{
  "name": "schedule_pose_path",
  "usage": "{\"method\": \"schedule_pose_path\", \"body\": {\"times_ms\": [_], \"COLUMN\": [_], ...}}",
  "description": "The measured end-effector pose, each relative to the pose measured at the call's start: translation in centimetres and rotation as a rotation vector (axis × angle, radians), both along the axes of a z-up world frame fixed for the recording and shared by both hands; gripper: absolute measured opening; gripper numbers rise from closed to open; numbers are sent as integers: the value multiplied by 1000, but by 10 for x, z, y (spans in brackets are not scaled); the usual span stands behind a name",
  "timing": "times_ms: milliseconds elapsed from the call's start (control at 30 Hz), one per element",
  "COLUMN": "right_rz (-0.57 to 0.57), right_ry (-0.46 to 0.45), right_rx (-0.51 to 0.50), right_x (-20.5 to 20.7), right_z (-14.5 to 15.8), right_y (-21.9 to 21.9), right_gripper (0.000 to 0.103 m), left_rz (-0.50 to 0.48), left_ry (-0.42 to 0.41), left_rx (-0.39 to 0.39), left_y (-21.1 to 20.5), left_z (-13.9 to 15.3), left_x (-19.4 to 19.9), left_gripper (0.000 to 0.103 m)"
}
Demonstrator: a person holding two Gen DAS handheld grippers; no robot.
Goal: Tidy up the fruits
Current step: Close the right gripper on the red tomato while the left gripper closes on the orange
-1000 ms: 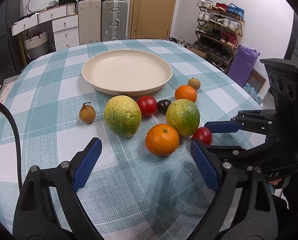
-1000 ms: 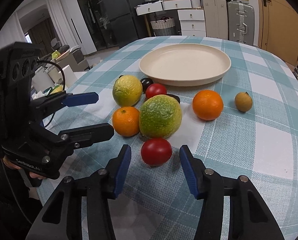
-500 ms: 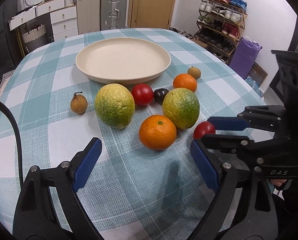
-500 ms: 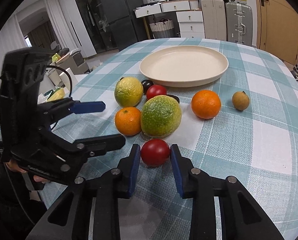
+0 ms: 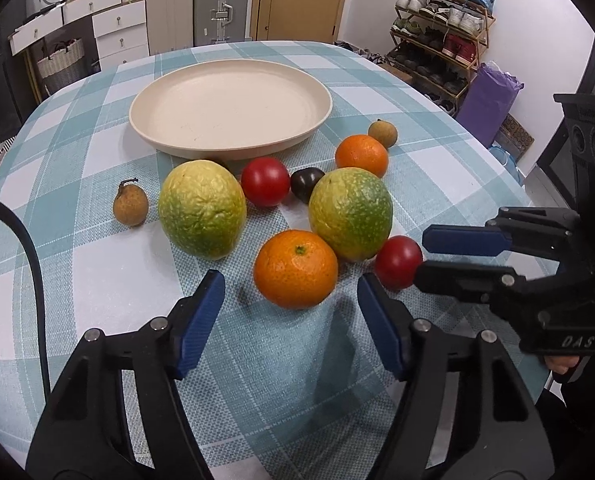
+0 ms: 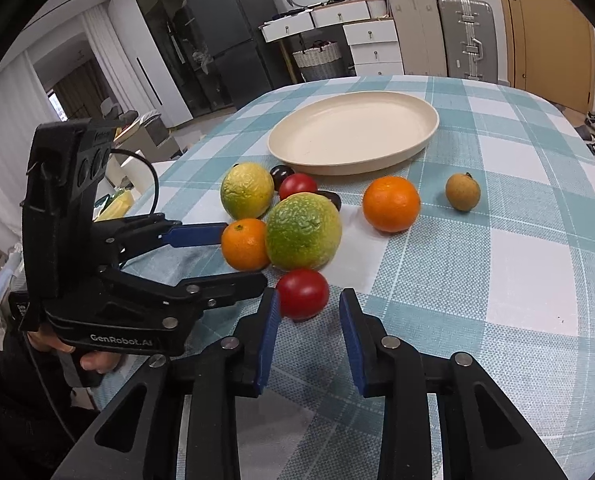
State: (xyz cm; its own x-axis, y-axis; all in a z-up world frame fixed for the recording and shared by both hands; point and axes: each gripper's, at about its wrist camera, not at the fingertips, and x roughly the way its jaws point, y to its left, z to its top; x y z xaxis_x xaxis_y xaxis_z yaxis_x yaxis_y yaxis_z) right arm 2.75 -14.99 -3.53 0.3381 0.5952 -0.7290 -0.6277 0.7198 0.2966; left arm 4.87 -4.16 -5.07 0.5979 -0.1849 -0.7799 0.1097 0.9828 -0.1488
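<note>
Both grippers moved closer to the fruit. L gripper (image 5: pixel 289 304) has jaws spread wide, w/ an orange (image 5: pixel 295 269) just ahead on the desk (image 5: pixel 97 280). R gripper (image 6: pixel 307 316) has jaws spread too, w/ a red tomato (image 6: pixel 302 294) between them, touching only the L one.

Teal-white check tablecloth (image 5: pixel 77 264), cream plate (image 5: pixel 233 148), red tomato (image 6: pixel 302 294), orange tangerine (image 5: pixel 295 269).

Nine fruits (image 5: pixel 295 268) lie clustered before the cream plate (image 5: pixel 233 148).
</note>
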Motion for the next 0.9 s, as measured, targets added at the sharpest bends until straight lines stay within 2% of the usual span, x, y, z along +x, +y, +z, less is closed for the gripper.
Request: {"method": "schedule_pose_path", "body": {"times_ms": [100,200,400,600,700,900], "right_rz": [8,12,15,44,53,55], "right_ry": [3,6,22,-27,-56,-49], "right_rx": [-6,-9,-46,-112,-151,-123], "right_x": [-1,0,4,0,-2,-4], "right_z": [-2,-3,-10,-9,-10,-8], "right_y": [1,3,14,26,30,24], "right_gripper": [36,39,39,39,34,31], "left_rz": [-7,-11,-14,-21,-17,-11], "left_ry": [-2,-6,-13,-47,-60,-99], "left_rx": [-9,-14,-40,-55,-63,-76], "left_y": [0,0,5,11,14,18], "left_z": [1,1,2,6,9,18], "left_x": [3,2,-5,-15,-17,-23], "left_gripper": [55,38,37,37,37,37]}}
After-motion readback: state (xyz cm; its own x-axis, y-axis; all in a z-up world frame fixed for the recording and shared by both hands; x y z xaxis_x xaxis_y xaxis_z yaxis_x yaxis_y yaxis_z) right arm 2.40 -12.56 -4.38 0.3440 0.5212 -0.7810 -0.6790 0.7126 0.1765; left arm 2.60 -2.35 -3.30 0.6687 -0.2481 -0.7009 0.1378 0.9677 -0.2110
